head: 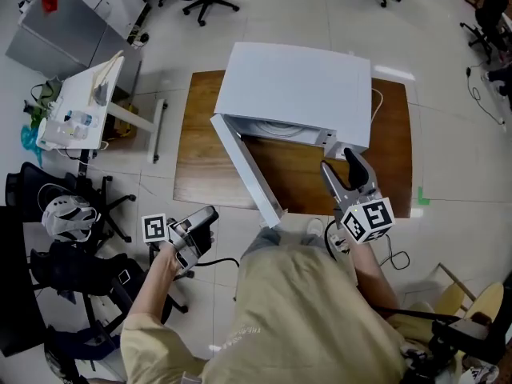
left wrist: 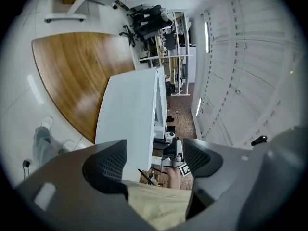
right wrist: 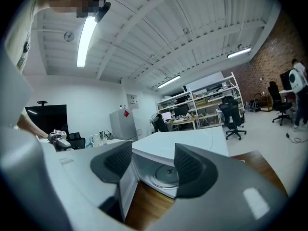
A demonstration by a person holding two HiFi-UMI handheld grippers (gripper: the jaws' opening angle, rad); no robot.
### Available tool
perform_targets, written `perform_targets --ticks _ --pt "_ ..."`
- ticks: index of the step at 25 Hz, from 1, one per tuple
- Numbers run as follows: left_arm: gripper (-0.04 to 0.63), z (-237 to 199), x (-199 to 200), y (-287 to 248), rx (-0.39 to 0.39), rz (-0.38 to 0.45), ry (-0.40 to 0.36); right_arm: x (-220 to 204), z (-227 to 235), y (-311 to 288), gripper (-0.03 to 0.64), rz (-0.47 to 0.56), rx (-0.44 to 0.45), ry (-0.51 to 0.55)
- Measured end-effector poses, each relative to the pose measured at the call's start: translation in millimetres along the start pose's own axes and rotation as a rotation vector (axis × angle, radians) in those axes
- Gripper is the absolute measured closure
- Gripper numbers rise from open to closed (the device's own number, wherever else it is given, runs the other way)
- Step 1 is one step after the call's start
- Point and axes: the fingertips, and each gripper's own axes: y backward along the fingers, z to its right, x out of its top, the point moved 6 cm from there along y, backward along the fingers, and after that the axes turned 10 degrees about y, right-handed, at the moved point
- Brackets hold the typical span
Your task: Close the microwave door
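Centrally, the microwave (head: 296, 94) stands on the wooden table (head: 200, 162), its door (head: 248, 170) swung open toward you. Your left gripper (head: 206, 217), near left of the door, and your right gripper (head: 342, 161), by the microwave's near right corner, both gape empty.

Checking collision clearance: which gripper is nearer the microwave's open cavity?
Right. The right gripper sits just before the cavity, at its right corner; the left gripper is outside the open door, near its free edge.
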Motion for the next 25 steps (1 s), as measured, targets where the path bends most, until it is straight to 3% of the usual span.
perform_targets --ticks 4,9,14,18,22,25 --pt "0.249 4.2 -13.8 -33.6 0.008 -0.07 0.017 6.8 1.5 8.9 0.353 0.011 -0.024 0.006" --pt "0.366 6.5 -21.0 -65.9 0.028 -0.104 0.023 8.1 8.1 21.8 0.353 0.009 -0.068 0.003" --pt "0.395 13.4 -21.4 -91.6 0.052 -0.078 0.055 18.1 9.1 30.7 0.353 0.018 -0.094 0.014" --pt "0.489 16.7 -18.3 -100.8 0.086 -0.063 0.031 23.6 14.6 40.2 0.351 0.015 -0.134 0.018" --pt "0.491 25.3 -21.0 -107.3 0.073 -0.058 0.025 32.5 14.8 49.9 0.353 0.006 -0.181 0.013" --pt "0.493 37.0 -26.1 -125.6 0.082 0.001 0.012 32.6 18.1 53.1 0.353 0.003 -0.199 0.011"
